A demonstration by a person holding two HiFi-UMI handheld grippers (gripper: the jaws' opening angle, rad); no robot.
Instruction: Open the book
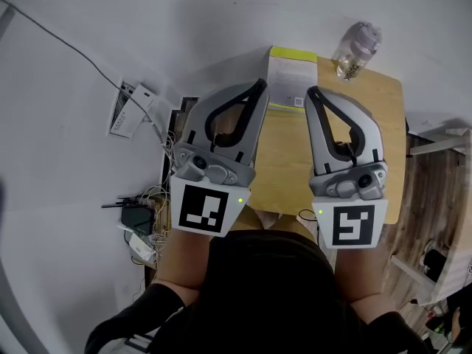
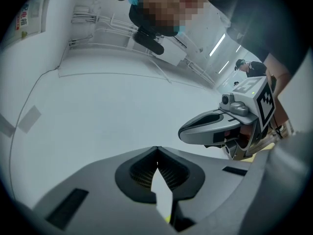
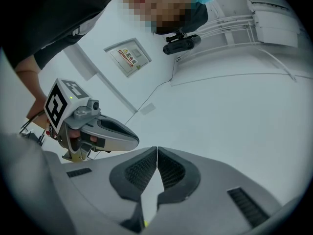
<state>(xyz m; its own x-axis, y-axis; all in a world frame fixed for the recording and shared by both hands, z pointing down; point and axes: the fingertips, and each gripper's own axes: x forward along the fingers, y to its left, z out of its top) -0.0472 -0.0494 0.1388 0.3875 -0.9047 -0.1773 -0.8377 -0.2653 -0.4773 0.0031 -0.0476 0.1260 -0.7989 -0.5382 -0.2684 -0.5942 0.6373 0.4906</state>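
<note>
Head view, two hand-held grippers side by side above a wooden surface.

1. Left hand-held gripper: grey body, black pads, marker cube at the rear. The left gripper view shows the jaws closed tip to tip, with nothing between them.
2. Right hand-held gripper: same make, level with the left one and just beside it. The right gripper view shows its ribbed pads meeting at the tips, with nothing held.
3. Book: white cover with a yellow-green band. It lies flat and unopened at the far edge of the surface, just ahead of both sets of tips and in line with the gap between them. The left hand-held gripper's tip sits close to the book's left edge; whether they touch cannot be told.
4. Bottle: clear, with a pale cap. It is ahead and to the right of the right hand-held gripper, near the far right corner of the surface, and apart from the book.
5. Router: dark, among a tangle of cables. It is low down and well to the left of the left hand-held gripper, off the surface.
6. Person: dark top, behind both marker cubes, one hand-held gripper in each hand.
</note>
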